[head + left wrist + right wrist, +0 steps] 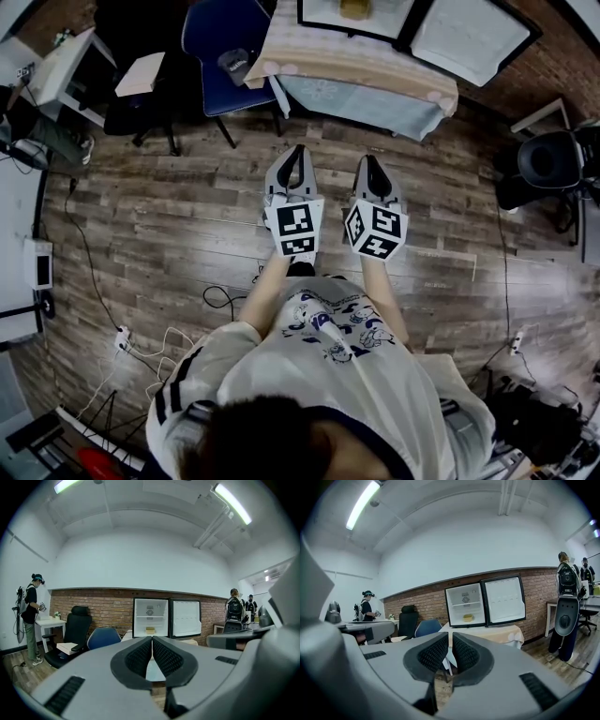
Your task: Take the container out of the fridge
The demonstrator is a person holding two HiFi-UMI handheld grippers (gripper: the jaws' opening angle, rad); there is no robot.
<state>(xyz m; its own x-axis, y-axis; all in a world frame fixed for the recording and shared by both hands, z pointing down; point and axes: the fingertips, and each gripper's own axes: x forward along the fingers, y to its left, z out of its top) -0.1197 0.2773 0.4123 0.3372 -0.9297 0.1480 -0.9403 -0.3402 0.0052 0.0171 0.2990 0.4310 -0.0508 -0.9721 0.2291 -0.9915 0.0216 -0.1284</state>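
A small fridge (pixel 150 618) stands open on a cloth-covered table (pixel 499 633), its door (pixel 503 600) swung to the right. A yellow container (pixel 468 618) sits on the fridge's lower shelf, also seen as the container (pixel 150 630) and the container (pixel 354 8). My left gripper (pixel 297 153) and right gripper (pixel 372 163) are held side by side over the wooden floor, well short of the table. Both are shut with nothing between the jaws. The left gripper (pixel 152 640) and right gripper (pixel 450 638) point toward the fridge.
A blue chair (pixel 223 39) stands left of the table, and a black office chair (pixel 75 625) further left. People stand at desks at the far left (pixel 29 611) and right (pixel 567 597). Cables (pixel 141 347) lie on the floor (pixel 169 216) behind me.
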